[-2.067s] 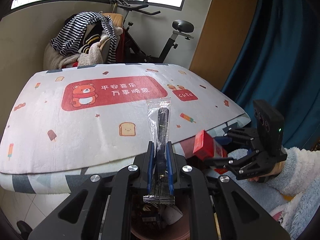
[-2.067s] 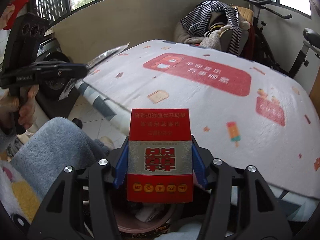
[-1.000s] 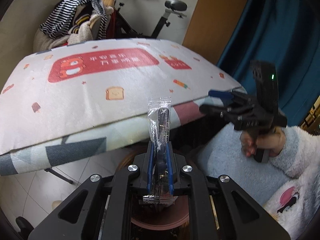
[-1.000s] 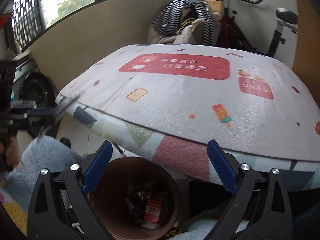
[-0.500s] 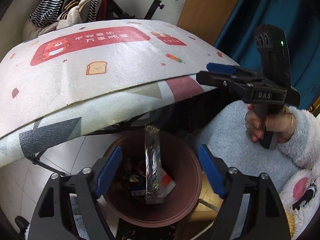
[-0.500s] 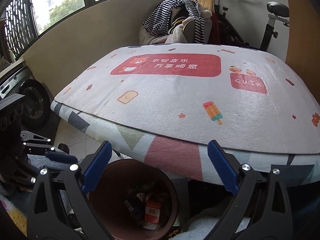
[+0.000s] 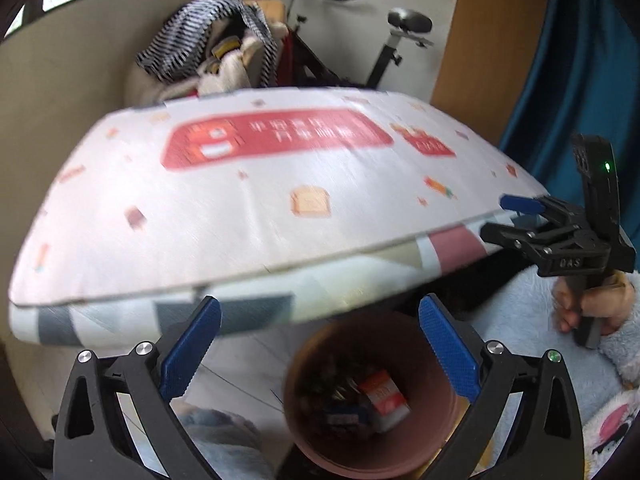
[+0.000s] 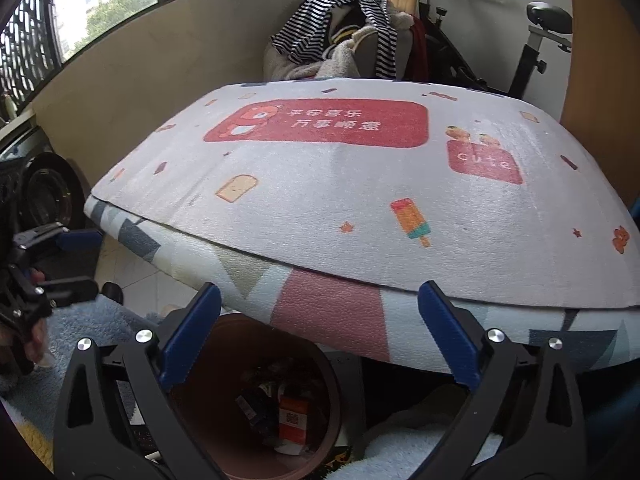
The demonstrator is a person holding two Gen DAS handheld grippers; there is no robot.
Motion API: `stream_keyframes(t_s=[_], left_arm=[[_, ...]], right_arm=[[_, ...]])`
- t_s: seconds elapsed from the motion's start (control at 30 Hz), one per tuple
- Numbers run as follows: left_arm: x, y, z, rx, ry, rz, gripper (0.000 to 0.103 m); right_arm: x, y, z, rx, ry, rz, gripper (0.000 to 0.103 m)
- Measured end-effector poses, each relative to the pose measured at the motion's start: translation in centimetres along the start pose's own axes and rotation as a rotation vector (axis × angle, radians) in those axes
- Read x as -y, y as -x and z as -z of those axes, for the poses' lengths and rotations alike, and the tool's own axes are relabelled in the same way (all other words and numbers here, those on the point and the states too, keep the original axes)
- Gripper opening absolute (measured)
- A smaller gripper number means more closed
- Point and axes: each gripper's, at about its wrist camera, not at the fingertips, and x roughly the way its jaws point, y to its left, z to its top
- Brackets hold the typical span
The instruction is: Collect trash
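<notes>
A brown round bin (image 7: 422, 364) stands on the floor under the table's near edge, with a red box (image 7: 382, 398) and dark wrappers inside. My left gripper (image 7: 318, 302) hovers above it, its jaws opening wide with nothing between them. This view is motion-blurred, and I cannot pick out the clear packet in the bin. My right gripper (image 8: 319, 292) is open and empty over the same bin (image 8: 196, 400), where the red box (image 8: 294, 420) stands upright. Each gripper shows in the other's view: the right gripper (image 7: 508, 220) at the right, the left gripper (image 8: 80, 260) at the left.
A table (image 8: 320, 208) under a white cartoon-print mat fills the middle. Behind it are a heap of clothes (image 8: 340, 40) on a chair and an exercise bike (image 8: 536, 40). A blue curtain (image 7: 580, 80) hangs at the right. Fluffy blue sleeves (image 7: 520, 320) flank the bin.
The right gripper let the red box go into the bin and stayed open. The left gripper then spread its jaws, and the clear packet dropped into the bin. The left view tilted upward.
</notes>
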Motion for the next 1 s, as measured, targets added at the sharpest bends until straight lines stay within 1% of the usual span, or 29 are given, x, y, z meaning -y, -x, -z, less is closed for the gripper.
stream_keyframes(t_s=[0.03,0.07,0.1,0.13,0.17,0.23,0.27,0.33,0.37,0.47,0.5,0.57,0.67,0.77,1.0], left_arm=[[-0.4,0.5,-0.7,0.019,0.007,-0.01,0.097],[-0.8,1.1,-1.3,0.037,0.013,-0.016,0.097],[-1.0,1.5,-1.8,0.053,0.018,-0.022,0.097],[-1.3,2.1,-2.6,0.075,0.022,-0.027,0.097],[-1.5,2.6,-3.3,0.098,0.023,-0.034,0.097],[-1.8,3.6,-4.6,0.135,0.016,-0.054,0.097],[-1.9,4.1,-5.2,0.152,0.011,-0.067,0.097],[-1.7,4.9,-6.4,0.179,0.001,-0.086,0.097],[-1.6,5.4,-7.0,0.194,-0.004,-0.101,0.097],[-1.0,6.7,-8.7,0.232,-0.039,-0.213,0.097],[-0.6,7.3,-9.1,0.248,-0.061,-0.233,0.097],[0.1,8.3,-9.8,0.279,-0.082,-0.249,0.097],[0.8,9.7,-10.6,0.306,-0.097,-0.26,0.097],[1.5,10.7,-11.1,0.319,-0.103,-0.255,0.097],[1.9,12.0,-11.8,0.317,-0.071,-0.208,0.097]], right_arm=[[-0.1,0.1,-0.3,0.0,0.002,0.005,0.097],[-0.5,1.0,-1.5,0.016,0.009,0.017,0.097],[-0.5,1.1,-1.7,0.02,0.01,0.019,0.097],[-0.8,1.8,-2.8,0.036,0.019,0.03,0.097],[-0.9,1.9,-2.9,0.039,0.021,0.031,0.097],[-1.5,3.1,-4.9,0.063,0.04,0.052,0.097],[-1.5,3.2,-5.0,0.065,0.041,0.054,0.097],[-2.0,4.4,-6.8,0.089,0.056,0.078,0.097],[-1.9,4.6,-6.8,0.092,0.056,0.08,0.097],[-2.2,6.5,-8.9,0.13,0.06,0.092,0.097],[-1.6,7.0,-9.5,0.136,0.059,0.092,0.097],[-1.4,7.8,-10.2,0.149,0.057,0.093,0.097],[-1.2,9.7,-11.5,0.186,0.047,0.09,0.097],[-1.0,10.4,-12.2,0.197,0.04,0.084,0.097],[-1.0,12.8,-13.4,0.226,0.035,0.082,0.097]])
